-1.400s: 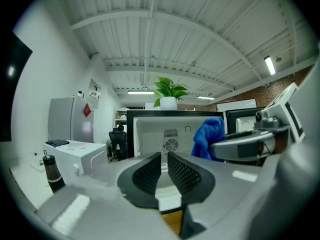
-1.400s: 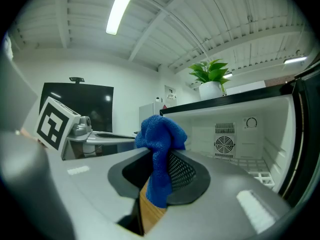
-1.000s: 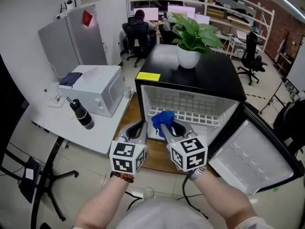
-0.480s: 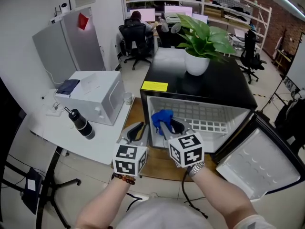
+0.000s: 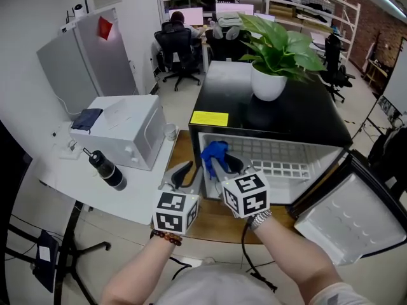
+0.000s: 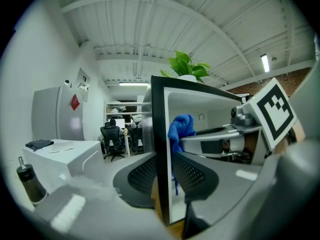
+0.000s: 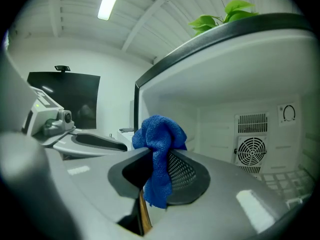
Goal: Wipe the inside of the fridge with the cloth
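**Cloth at the fridge mouth, left jaws spreading**

Both grippers sit nearer the fridge (image 5: 299,113) than a second ago. My left gripper's (image 5: 184,170) jaws have just been opening and now stand apart, with the fridge's left wall edge in the gap. The right gripper (image 5: 222,164) pinches the blue cloth (image 5: 214,152) at the opening. The door (image 5: 350,218) hangs wide to the right, and a white table (image 5: 95,189) stands to the left.

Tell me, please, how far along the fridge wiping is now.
Done: the black mini fridge stands with its white-lined door swung open, and the right tongs are shut on the blue terry cloth. In hand: the cloth is at the fridge's mouth; the left tongs have just been opening, with the fridge's left wall edge between them. Left: the wiping itself; the cloth seems to touch no inner surface yet.
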Demonstrator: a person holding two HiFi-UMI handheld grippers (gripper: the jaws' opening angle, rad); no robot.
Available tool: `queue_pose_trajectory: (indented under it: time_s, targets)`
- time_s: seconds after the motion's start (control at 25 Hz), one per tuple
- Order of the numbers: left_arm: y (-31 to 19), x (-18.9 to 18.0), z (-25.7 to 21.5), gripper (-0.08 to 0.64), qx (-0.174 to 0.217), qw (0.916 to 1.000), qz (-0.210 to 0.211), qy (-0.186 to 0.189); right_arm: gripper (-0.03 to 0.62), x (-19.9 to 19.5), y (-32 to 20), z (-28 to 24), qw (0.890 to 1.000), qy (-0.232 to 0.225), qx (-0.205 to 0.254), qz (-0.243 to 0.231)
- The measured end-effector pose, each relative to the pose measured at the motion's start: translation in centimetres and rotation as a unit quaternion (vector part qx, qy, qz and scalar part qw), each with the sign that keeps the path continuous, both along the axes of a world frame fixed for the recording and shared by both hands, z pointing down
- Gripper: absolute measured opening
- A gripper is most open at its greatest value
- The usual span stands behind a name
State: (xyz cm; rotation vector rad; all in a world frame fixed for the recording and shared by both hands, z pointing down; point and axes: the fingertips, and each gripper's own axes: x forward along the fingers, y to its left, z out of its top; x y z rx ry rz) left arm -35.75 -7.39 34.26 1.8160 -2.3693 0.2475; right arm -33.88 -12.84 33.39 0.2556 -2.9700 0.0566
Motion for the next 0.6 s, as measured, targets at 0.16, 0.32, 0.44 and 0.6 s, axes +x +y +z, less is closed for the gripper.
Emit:
queue_pose_trajectory:
  time_s: [0.16,0.32,0.44,0.6]
  targets:
    - [-0.5,-0.4,0.3,0.107,-0.003,1.0,0.007,-0.002,0.078,-1.0,-0.5,-0.1,1.0,-0.01,-0.002,-0.001]
    - [-1.0,-0.7,0.4,0.108,-0.002,0.9999,0.01,-0.006,0.075,-1.7,-1.4,0.2,1.0,-0.012,0.004,0.009]
    - [-1.2,-0.9,0.4,0.107,0.0,0.9999,0.008,-0.009,0.074,-2.2,-2.1,0.4,1.0,-0.01,0.012,0.024]
    - [-1.4,-1.1,0.4,0.107,0.005,0.9999,0.004,-0.011,0.074,-2.8,-3.2,0.7,0.999,-0.006,0.013,0.052]
